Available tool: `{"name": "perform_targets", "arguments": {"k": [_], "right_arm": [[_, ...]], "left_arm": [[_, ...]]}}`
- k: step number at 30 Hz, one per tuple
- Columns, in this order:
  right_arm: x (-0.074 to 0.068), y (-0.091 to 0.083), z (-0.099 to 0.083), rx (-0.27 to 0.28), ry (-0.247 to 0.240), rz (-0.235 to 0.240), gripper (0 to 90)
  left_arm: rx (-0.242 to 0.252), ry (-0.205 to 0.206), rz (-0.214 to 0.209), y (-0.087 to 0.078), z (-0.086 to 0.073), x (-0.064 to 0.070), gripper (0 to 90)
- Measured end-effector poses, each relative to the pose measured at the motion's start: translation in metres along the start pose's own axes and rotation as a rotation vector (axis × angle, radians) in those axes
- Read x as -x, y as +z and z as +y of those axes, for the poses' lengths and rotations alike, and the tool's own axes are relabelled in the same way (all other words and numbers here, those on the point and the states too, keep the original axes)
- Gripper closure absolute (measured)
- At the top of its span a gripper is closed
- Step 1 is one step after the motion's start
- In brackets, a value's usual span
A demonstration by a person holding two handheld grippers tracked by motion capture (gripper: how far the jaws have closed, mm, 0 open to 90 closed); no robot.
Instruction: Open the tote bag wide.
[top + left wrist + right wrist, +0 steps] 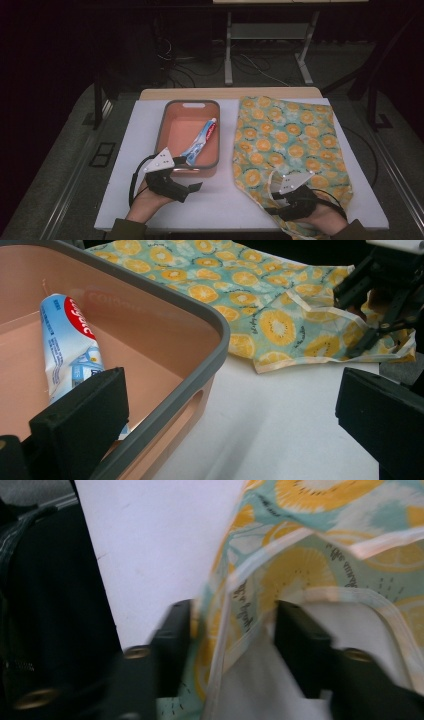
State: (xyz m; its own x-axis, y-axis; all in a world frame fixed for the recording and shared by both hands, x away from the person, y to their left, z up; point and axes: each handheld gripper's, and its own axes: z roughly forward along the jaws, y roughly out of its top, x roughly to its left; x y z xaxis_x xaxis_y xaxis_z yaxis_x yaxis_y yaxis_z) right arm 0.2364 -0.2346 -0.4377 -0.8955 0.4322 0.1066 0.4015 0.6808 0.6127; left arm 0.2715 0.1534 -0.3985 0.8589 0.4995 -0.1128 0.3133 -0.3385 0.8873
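Between my right gripper's parted jaws sits the fabric bag's hem, positioned to hold its mouth up. My left gripper hangs wide open at the tray rim, over the toothpaste tube lying inside.

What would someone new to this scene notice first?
Probably the bright cloth bag with orange-slice print, spread over the right half of the white table. Next, the pink tray at the centre with a toothpaste tube lying in it. The right gripper has the bag's edge between its fingers.
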Motion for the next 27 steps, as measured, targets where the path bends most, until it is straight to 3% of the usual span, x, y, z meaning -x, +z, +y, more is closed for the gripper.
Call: {"name": "perform_targets", "arguments": {"k": [1, 2, 4, 6, 9, 10, 15, 21, 24, 27], "right_arm": [[-0.001, 0.003, -0.001, -0.010, -0.027, -0.013, 76.3], [-0.001, 0.003, -0.001, -0.010, -0.027, -0.013, 76.3], [0.001, 0.003, 0.001, -0.011, -0.020, -0.007, 87.7], [0.003, 0.006, 0.006, 0.004, -0.030, -0.004, 89.1], [0.006, 0.009, 0.013, 0.030, -0.021, 0.003, 89.1], [0.007, 0.013, 0.023, 0.050, -0.020, 0.003, 89.1], [0.009, 0.027, 0.042, 0.062, -0.012, 0.021, 89.1], [-0.004, 0.051, 0.074, 0.092, -0.054, 0.055, 89.0], [-0.007, 0.056, 0.080, 0.105, -0.045, 0.056, 88.4], [-0.009, 0.059, 0.082, 0.104, -0.037, 0.056, 67.8]], "left_arm": [[0.001, 0.000, 0.000, 0.000, 0.000, 0.000, 0.0], [0.001, 0.001, 0.001, 0.000, 0.000, 0.000, 0.0], [0.002, 0.000, 0.001, 0.000, 0.000, 0.000, 0.0], [0.001, 0.001, 0.002, 0.000, 0.000, 0.000, 0.0], [0.002, 0.000, 0.003, 0.001, 0.000, 0.000, 0.0], [0.003, -0.001, 0.003, 0.001, 0.000, 0.000, 0.0], [0.005, -0.001, 0.001, 0.001, 0.001, 0.000, 0.0], [0.007, 0.000, 0.000, 0.000, 0.000, 0.000, 0.0], [0.007, 0.002, 0.000, 0.000, 0.000, 0.000, 0.0], [0.011, 0.003, 0.001, -0.001, 0.000, 0.000, 0.0]]}}
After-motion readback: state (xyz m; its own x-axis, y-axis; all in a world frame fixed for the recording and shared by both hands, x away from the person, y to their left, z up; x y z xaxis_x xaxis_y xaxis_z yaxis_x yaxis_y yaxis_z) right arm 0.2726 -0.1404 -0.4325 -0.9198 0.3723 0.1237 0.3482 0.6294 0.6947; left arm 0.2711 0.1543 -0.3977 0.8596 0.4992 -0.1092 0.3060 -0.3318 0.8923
